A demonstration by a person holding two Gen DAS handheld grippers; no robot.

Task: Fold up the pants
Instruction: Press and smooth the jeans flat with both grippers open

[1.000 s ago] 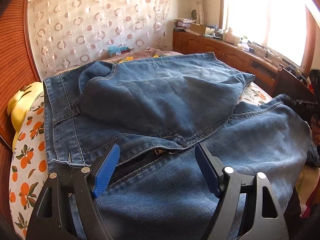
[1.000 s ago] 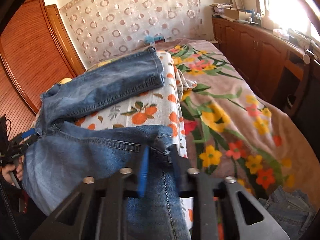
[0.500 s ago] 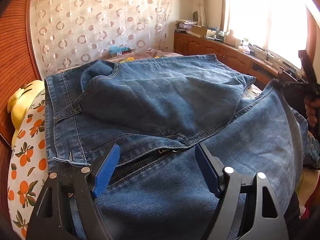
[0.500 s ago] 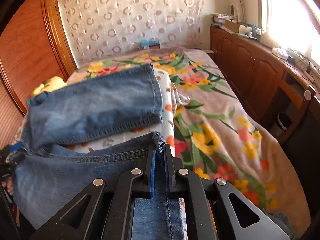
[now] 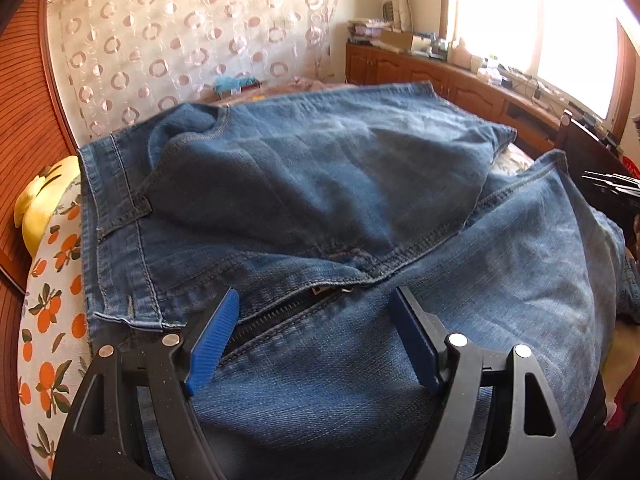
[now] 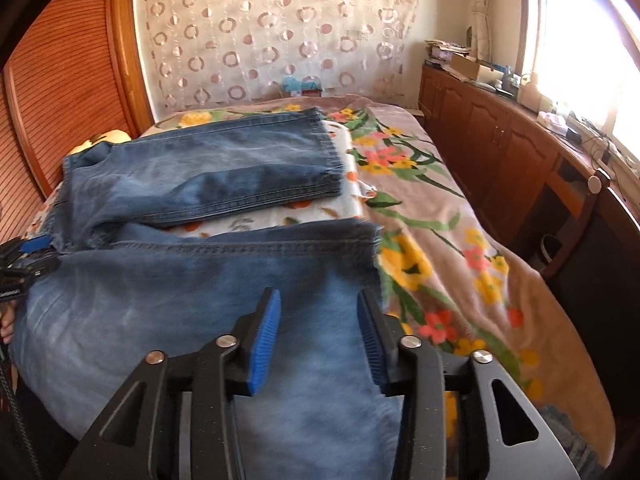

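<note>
Clearly only begun: jeans (image 6: 192, 280) spread flat on bed (image 6: 460, 248), legs apart, no fold yet. Left gripper (image 5: 312, 336) wide open above zipper; right gripper (image 6: 320, 340) open over near leg, holding nothing.

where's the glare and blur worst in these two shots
Left wrist view: the window is blown out white; the jeans are fairly sharp. Right wrist view: the window is also overexposed, and the near jeans leg is smeared with blur. Both bend at the edges.
</note>
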